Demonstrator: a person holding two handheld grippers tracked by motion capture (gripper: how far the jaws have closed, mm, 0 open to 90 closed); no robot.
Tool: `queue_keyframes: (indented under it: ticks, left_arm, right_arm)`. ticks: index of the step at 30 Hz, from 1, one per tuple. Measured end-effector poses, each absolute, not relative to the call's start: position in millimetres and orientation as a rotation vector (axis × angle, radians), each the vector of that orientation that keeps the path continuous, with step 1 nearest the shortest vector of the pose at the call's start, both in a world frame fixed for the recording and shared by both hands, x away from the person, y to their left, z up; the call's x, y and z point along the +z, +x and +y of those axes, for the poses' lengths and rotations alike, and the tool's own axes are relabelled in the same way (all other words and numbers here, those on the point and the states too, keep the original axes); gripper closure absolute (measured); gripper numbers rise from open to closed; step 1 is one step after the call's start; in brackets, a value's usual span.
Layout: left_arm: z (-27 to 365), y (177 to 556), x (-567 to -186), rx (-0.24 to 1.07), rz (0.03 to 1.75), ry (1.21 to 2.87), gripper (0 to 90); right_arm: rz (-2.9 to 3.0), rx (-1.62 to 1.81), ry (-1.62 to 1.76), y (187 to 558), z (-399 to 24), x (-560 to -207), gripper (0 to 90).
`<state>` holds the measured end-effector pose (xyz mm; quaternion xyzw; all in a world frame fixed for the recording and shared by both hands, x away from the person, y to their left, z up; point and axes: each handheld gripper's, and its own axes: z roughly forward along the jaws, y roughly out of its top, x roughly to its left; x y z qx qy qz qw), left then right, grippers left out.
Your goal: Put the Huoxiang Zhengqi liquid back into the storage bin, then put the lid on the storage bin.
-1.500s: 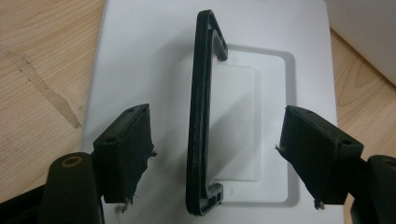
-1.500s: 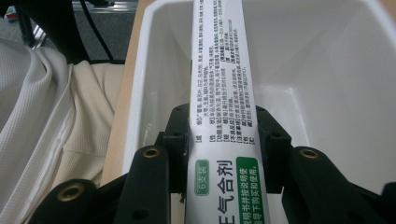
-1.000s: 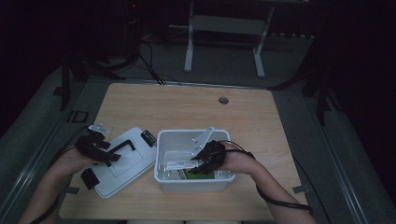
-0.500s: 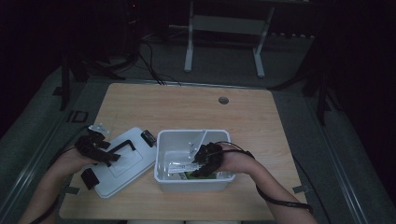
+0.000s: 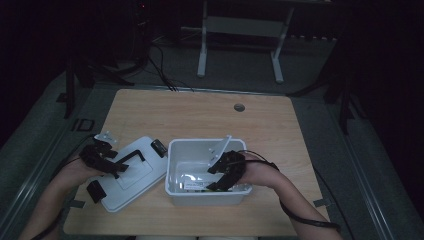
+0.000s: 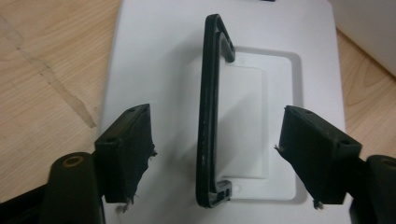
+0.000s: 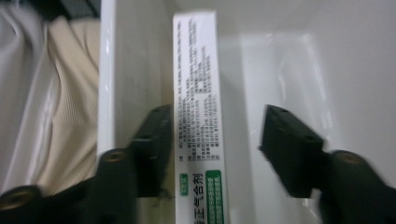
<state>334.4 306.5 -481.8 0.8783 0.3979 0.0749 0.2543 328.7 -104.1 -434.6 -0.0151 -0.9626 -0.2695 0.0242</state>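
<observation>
A white lid [image 5: 131,175] lies flat on the table at the left, with a black handle [image 5: 131,156] on top. My left gripper [image 5: 117,167] hovers over it, open; in the left gripper view the handle [image 6: 208,93] runs between the two pads [image 6: 130,144] without touching either. My right gripper [image 5: 216,180] reaches into the white bin [image 5: 207,147]. A white and green printed box [image 7: 196,70] lies against the bin's wall [image 7: 130,70]. The right gripper [image 7: 219,126] has just been opening; the box sits between the jaws, and the right-hand pad [image 7: 285,140] stands well off it.
The bin stands at the front middle of the wooden table [image 5: 200,115], with the lid touching its left side. A round cable hole [image 5: 239,107] is at the back. A black clip [image 5: 159,145] sits on the lid's far corner. Dark floor and stands surround the table.
The right hand has shifted slightly lower inside the bin, toward its front wall. The left hand and the lid have stayed put.
</observation>
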Motion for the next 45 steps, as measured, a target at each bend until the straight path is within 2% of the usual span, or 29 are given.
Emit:
queue_keyframes:
  ticks: [3,5,7,9,10,14,18,21,24,33,45]
  left_arm:
    - [308,335,-482,0.221,1.08,2.381,29.6]
    - [309,337,-483,0.236,1.079,2.381,33.5]
    - [310,338,-484,0.243,1.071,2.379,39.2]
    - [310,339,-486,0.266,1.067,2.381,40.5]
    - [310,340,-487,0.261,1.066,2.379,43.8]
    - [306,344,-493,0.236,1.053,2.397,46.3]
    - [300,349,-500,0.171,1.019,2.427,57.6]
    - [297,351,-503,0.145,0.991,2.438,72.6]
    - [297,352,-500,0.107,0.966,2.422,80.2]
    - [302,347,-488,0.085,0.896,2.441,83.6]
    - [322,330,-434,0.151,0.879,2.395,83.6]
  right_arm:
    - [-2.922,-1.014,-0.135,330,-121,-427,21.8]
    - [-2.894,-1.102,-0.187,331,-132,-424,16.3]
    - [-2.871,-1.199,-0.233,332,-145,-421,14.4]
    - [-2.835,-1.249,-0.271,334,-152,-419,14.2]
    - [-2.77,-1.372,-0.358,337,-169,-414,14.3]
    - [-2.76,-1.551,-0.577,344,-208,-409,14.2]
    - [-2.735,-1.62,-0.827,350,-245,-416,14.2]
    - [-2.732,-1.624,-0.981,351,-271,-426,14.2]
    - [-2.75,-1.571,-1.08,350,-287,-440,14.2]
    - [-2.726,-1.471,-1.199,344,-304,-482,14.2]
    - [-2.674,-1.445,-1.265,336,-316,-508,14.3]
